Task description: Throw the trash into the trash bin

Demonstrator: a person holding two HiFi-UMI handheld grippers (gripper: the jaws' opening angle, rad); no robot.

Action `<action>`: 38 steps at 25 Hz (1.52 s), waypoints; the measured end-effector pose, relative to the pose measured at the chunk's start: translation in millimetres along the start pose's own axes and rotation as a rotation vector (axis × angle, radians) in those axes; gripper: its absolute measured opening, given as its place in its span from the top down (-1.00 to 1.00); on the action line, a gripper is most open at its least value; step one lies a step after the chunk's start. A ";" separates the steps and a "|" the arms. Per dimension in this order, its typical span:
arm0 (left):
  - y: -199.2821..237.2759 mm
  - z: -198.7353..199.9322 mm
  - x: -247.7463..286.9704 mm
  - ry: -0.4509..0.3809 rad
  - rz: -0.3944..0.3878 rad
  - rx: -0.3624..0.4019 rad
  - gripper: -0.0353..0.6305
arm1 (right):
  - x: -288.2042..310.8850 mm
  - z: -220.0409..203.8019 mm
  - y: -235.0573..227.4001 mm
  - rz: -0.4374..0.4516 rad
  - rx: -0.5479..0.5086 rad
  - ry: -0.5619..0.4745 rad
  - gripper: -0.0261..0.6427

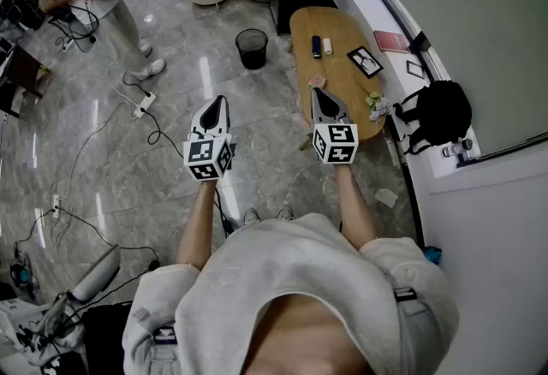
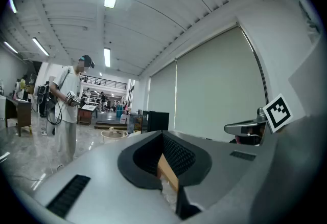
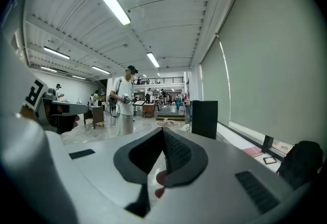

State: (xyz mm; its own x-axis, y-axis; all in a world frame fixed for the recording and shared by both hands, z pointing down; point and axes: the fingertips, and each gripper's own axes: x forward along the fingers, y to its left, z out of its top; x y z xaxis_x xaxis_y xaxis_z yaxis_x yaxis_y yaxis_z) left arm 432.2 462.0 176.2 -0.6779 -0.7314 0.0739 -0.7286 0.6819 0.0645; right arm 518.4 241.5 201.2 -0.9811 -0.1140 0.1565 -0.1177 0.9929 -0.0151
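Left gripper (image 2: 163, 135): jaws are sitting tip to tip and clamping a brown trash piece (image 2: 167, 171). It is a flat, card-like slab with crinkled clear wrap showing under it, standing on edge in the slot between the pads (image 2: 180, 155). Its long axis is running along the jaws and pointing the way the gripper points, level and away from the person. The head view is not showing how far it reaches past the tips. Right gripper (image 3: 163, 131): jaws are pressing fully together. A small pinkish scrap (image 3: 159, 179) is showing in the slot under the tips, but I cannot tell whether it is pinched or lying beyond, and too little is showing to read its long axis. In the head view a pinkish crumpled bit is sitting right at this gripper's tip, at the near end of the wooden table (image 1: 338, 26). The person is holding both grippers out in front, side by side and apart, the right one tilting slightly down. The trash bin (image 1: 252, 48), black and round, is standing upright on the floor with its mouth facing up, ahead of the grippers and well apart from both, just beside the table's far end. A black backpack (image 1: 441, 112) is lying by the wall to the right.
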 end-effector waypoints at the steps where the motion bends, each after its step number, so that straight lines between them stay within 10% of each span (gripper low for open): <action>1: 0.3 -0.3 1.0 0.003 0.001 0.002 0.84 | 0.8 -0.7 -0.3 0.002 0.001 0.003 0.83; 38: 13.5 -31.5 126.9 0.041 0.022 -0.019 0.84 | 99.9 -20.3 -57.8 0.085 -0.008 0.061 0.83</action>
State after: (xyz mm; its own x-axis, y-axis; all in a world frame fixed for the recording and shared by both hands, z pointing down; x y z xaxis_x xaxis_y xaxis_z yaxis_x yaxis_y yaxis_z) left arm 339.4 378.7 217.8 -0.6888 -0.7156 0.1161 -0.7114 0.6980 0.0815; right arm 430.3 173.4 237.8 -0.9762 -0.0277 0.2151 -0.0334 0.9992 -0.0229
